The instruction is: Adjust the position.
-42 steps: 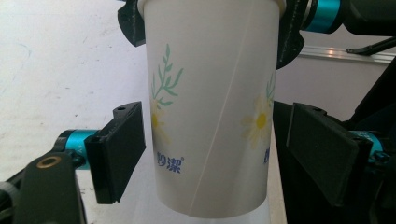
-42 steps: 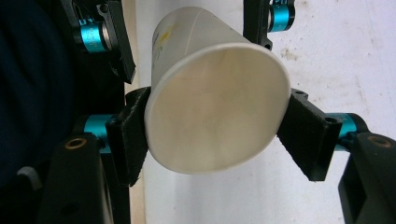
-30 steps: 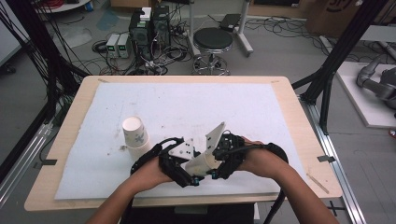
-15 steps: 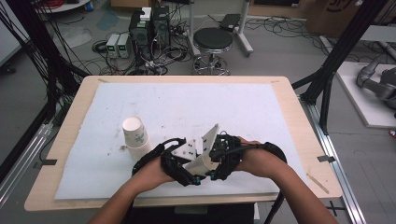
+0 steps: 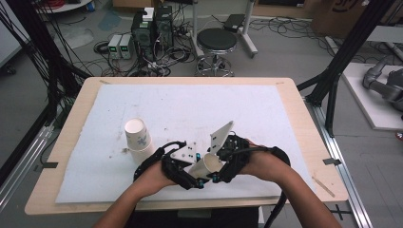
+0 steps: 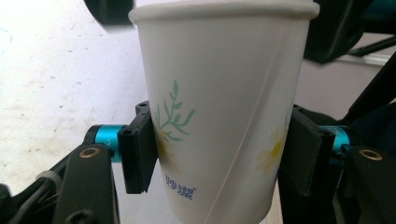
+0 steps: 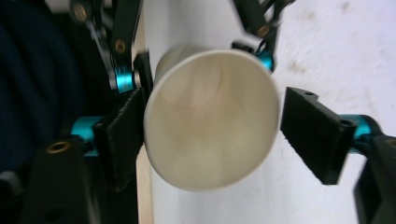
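Right tool (image 7: 212, 135) newly wide; left tool (image 6: 219, 154) clamping one of two cups (image 6: 219, 102).

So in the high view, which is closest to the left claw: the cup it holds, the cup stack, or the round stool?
1. Held paper cup, pressed in the left claw.
2. Cup stack, up-left on the white mat.
3. Round stool, on the floor beyond the table.

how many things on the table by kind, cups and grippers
paper cups: 2, one held cup between the grippers, one cup stack standing on the white mat
grippers: 2, left gripper shut on the held cup, right gripper with its jaws just opening around the rim
total: 4
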A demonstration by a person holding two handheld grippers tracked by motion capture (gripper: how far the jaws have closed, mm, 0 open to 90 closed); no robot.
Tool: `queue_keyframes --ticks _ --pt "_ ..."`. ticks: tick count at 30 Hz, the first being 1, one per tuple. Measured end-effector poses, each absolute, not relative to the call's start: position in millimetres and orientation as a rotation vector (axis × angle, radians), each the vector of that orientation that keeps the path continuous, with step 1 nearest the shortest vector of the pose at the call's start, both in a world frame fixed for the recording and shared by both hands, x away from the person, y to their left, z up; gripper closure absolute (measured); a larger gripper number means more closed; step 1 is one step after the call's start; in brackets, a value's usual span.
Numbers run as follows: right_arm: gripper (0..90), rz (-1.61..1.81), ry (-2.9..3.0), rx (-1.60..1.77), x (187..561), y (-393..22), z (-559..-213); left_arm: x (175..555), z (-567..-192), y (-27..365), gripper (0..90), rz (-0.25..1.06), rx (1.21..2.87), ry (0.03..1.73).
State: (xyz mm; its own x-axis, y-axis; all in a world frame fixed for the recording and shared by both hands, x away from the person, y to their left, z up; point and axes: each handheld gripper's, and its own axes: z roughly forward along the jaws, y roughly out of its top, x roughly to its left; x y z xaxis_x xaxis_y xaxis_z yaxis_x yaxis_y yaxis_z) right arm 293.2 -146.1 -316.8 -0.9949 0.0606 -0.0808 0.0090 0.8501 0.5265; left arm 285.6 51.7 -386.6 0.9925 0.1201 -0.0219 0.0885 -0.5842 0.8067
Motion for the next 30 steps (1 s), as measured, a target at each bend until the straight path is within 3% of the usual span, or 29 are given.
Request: queue_keyframes --ticks 14,30 --pt "20.8 1.417 2.618 0.307 291.0 -203.3 -325.9 286.3 -403.0 69.1 33.5 0.063 1.991 0.255" --pt "20.8 1.586 2.215 0.639 282.7 -265.7 -367.1 291.2 -408.2 86.2 32.5 0.244 1.747 0.367"
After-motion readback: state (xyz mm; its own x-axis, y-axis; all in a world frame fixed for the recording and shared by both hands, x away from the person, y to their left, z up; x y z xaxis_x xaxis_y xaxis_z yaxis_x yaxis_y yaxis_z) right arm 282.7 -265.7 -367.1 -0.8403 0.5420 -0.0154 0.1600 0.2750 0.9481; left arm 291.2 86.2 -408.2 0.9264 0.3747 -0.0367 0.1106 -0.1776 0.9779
